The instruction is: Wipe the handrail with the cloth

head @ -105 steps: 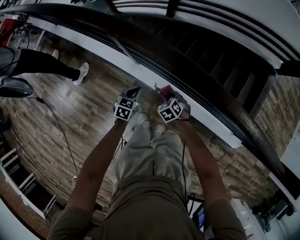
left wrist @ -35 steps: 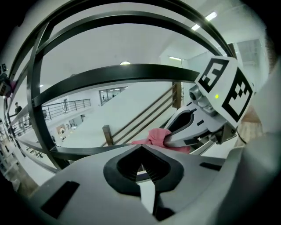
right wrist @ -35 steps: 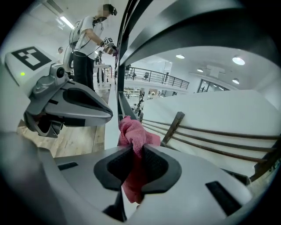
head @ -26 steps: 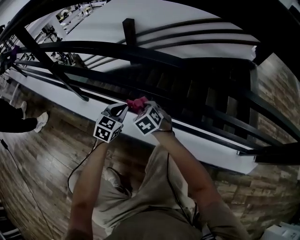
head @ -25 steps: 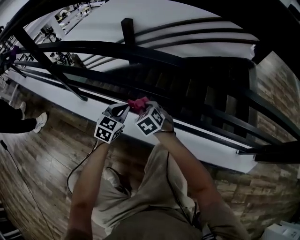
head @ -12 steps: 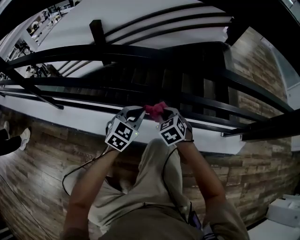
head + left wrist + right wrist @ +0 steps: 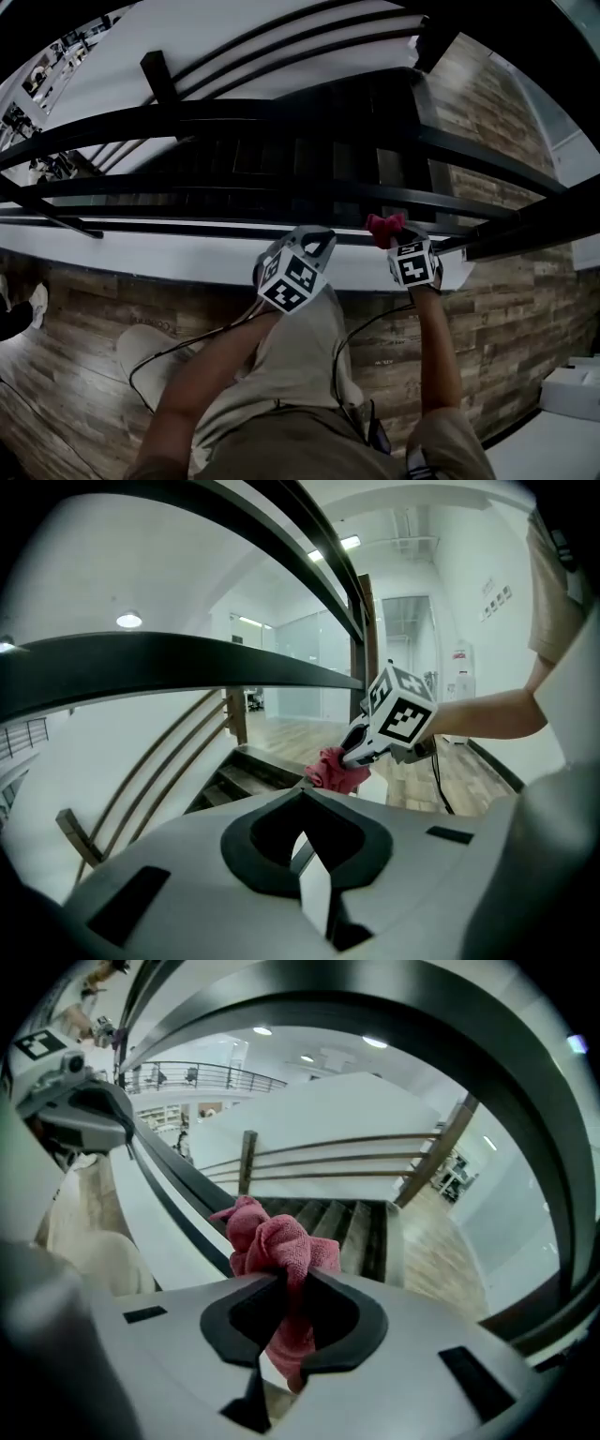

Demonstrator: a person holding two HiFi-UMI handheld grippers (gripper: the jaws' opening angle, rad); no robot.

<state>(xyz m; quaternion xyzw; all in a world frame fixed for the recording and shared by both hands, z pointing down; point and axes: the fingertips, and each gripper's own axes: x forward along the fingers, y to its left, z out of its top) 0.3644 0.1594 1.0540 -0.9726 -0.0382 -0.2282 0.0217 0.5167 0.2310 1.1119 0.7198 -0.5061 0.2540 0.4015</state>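
Observation:
A crumpled pink cloth (image 7: 272,1241) is pinched in my right gripper (image 7: 292,1279), which is shut on it. In the head view that gripper (image 7: 389,236) holds the cloth (image 7: 384,225) up close under a dark handrail (image 7: 450,199); I cannot tell whether they touch. My left gripper (image 7: 314,242) hovers a little to its left, apart from the cloth. Its jaws (image 7: 302,792) are shut with nothing between them. From the left gripper view I see the right gripper (image 7: 354,759), the cloth (image 7: 333,771) and the rail (image 7: 187,658).
Beyond the rails a dark staircase (image 7: 309,155) drops away. A white ledge (image 7: 141,258) runs under the railing above the wood floor (image 7: 84,347). A cable (image 7: 169,356) trails by the person's legs. A white box (image 7: 574,394) sits at the lower right.
The two grippers were close together with the cloth between them. Now the right gripper has carried the cloth off to the right, and the left has stayed behind. The head view has swung round.

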